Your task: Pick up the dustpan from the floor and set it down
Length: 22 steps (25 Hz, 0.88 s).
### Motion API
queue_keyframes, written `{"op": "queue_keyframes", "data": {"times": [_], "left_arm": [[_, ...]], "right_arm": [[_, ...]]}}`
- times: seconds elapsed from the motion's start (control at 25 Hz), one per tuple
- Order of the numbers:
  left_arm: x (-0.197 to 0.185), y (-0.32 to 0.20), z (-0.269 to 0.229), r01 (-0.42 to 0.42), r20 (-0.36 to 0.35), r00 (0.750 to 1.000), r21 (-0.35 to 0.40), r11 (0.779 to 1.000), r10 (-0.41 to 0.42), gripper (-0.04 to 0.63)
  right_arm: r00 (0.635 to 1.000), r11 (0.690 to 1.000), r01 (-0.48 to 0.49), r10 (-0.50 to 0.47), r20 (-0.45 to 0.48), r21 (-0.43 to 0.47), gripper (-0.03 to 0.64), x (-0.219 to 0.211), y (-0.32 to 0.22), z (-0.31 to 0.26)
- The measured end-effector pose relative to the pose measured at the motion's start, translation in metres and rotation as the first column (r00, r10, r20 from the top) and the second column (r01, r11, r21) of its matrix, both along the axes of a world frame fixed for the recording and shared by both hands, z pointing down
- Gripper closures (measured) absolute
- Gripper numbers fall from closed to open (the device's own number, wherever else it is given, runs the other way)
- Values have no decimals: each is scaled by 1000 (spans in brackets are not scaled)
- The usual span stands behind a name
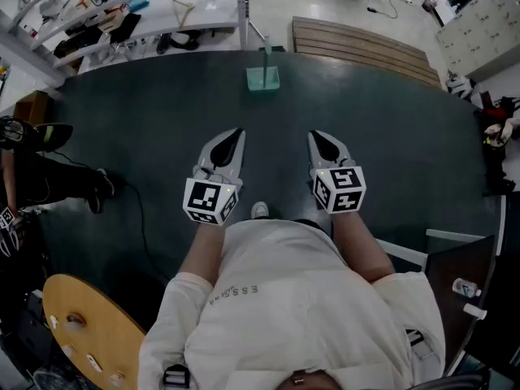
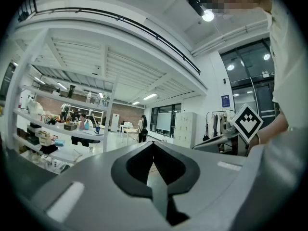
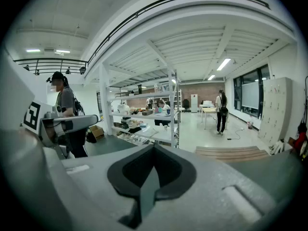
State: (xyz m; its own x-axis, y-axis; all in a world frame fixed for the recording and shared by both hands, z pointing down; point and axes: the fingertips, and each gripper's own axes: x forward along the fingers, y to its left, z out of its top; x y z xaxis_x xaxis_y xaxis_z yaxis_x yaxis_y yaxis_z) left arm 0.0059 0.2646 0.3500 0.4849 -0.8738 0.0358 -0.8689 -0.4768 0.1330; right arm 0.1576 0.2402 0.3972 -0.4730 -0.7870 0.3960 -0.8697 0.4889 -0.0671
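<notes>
The dustpan (image 1: 262,76) is pale green and stands on the dark floor mat (image 1: 162,120), straight ahead, its thin handle pointing up. Both grippers are held side by side in front of the person's chest, well short of it. My left gripper (image 1: 236,134) is shut with nothing between its jaws, and in its own view the left gripper (image 2: 153,144) looks level across the room. My right gripper (image 1: 316,136) is shut and empty too; in its own view the right gripper (image 3: 154,147) faces the shelving. Neither gripper view shows the dustpan.
White shelving (image 1: 122,15) loaded with small items runs along the far left. A low slatted wooden platform (image 1: 357,47) lies beyond the mat on the right. A round wooden table (image 1: 85,331) is near left, and a person (image 1: 32,169) stands beside it.
</notes>
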Motion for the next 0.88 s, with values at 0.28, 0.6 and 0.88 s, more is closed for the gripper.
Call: {"op": "queue_keyframes", "data": {"times": [0.28,0.6,0.88], "left_arm": [[0,-2,1,-3,3,1000,-1,1000,3,586],[-5,-5,-3,14,-6,1000,26,1000,-14,586],[-11,-10,-10,26,-22,999,35,999,-25,586]], "right_arm": [[1000,1000,0,0,-2,5,627,-1,-3,2],[998,999,-28,29,54,-22,627,-1,-7,-1],[997,998,-55,56,57,-22,627,3,-18,-7]]}}
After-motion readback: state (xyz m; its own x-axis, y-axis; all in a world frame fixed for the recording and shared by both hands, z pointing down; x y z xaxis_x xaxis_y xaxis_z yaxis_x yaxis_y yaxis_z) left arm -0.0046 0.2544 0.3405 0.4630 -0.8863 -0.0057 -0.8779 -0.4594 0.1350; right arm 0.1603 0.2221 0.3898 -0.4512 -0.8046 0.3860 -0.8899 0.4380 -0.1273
